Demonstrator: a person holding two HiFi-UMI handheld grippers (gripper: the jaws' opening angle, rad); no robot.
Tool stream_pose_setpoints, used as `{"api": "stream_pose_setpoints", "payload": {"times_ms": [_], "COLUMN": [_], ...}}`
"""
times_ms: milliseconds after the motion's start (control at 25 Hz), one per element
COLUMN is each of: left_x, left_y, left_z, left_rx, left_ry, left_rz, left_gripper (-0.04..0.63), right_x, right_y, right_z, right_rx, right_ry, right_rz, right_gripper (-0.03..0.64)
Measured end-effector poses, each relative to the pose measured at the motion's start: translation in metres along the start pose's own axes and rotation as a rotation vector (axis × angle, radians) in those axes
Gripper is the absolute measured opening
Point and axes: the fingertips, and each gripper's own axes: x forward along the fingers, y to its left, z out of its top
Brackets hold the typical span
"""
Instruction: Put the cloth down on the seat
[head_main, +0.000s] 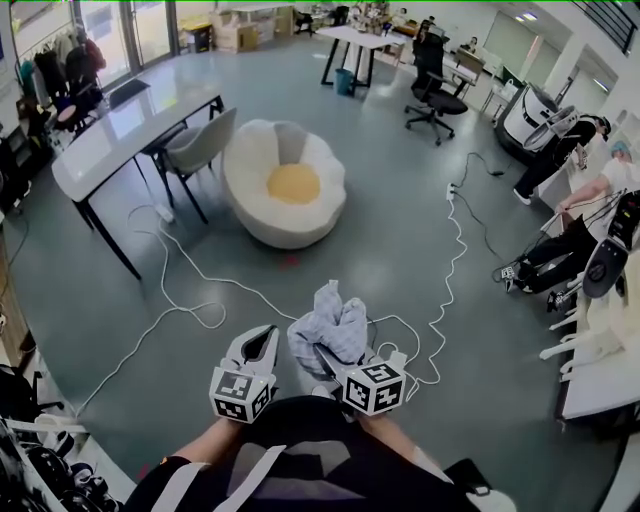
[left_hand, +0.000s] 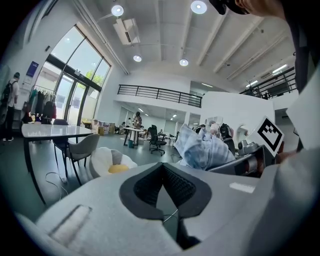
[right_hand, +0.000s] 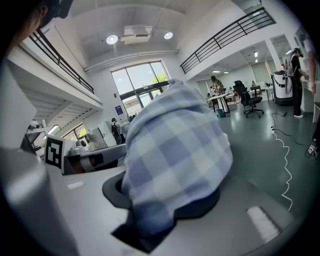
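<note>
A blue-and-white checked cloth (head_main: 328, 325) hangs bunched in my right gripper (head_main: 335, 362), which is shut on it at waist height over the grey floor. In the right gripper view the cloth (right_hand: 175, 155) fills the jaws and hides their tips. My left gripper (head_main: 258, 350) sits just left of it, shut and holding nothing; its dark pads (left_hand: 177, 187) meet at the tip. The seat (head_main: 285, 185), a round white floor chair with a yellow middle, lies a couple of metres ahead. It also shows low in the left gripper view as the seat (left_hand: 112, 162), with the cloth (left_hand: 202, 147) to the right.
A long white table (head_main: 130, 125) and a grey chair (head_main: 200, 145) stand left of the seat. White cables (head_main: 190, 270) trail over the floor between me and the seat. A black office chair (head_main: 435, 95) is far back. People and equipment (head_main: 560, 150) are at the right, beside a white desk (head_main: 600, 380).
</note>
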Motion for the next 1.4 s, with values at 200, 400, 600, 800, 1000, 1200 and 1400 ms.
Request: {"api": "stream_pose_setpoints", "payload": {"times_ms": [200,400,600,800,1000,1200,1400], "left_x": [-0.012,-0.029,-0.050,-0.064,-0.071,-0.060,-0.034], "left_y": [0.008,0.021,0.038,0.052,0.066,0.072,0.087], "left_z": [0.008,0.019,0.019,0.012,0.012,0.022,0.035], "left_rx": [0.009,0.037,0.048,0.036,0.013,0.020,0.028], "left_ry": [-0.016,-0.040,-0.040,-0.046,-0.048,-0.053,-0.058], "left_rz": [-0.004,-0.005,0.004,0.007,0.016,0.015,0.047], "left_gripper": [-0.002,-0.002,-0.002,-0.002,-0.002,-0.002,-0.002], "right_x": [0.002,0.012,0.023,0.029,0.038,0.047,0.069], "right_y": [0.015,0.035,0.056,0.068,0.080,0.070,0.049], "right_z": [0.004,0.005,0.003,-0.001,0.000,0.007,0.021], "right_rx": [-0.039,-0.078,-0.087,-0.108,-0.136,-0.143,-0.136], "right_ry": [-0.016,-0.028,-0.027,-0.021,-0.005,-0.002,0.004], "right_rz": [-0.016,-0.028,-0.044,-0.071,-0.078,-0.091,-0.079], "right_gripper": [0.184,0.186,0.186,0.186,0.187,0.186,0.187]}}
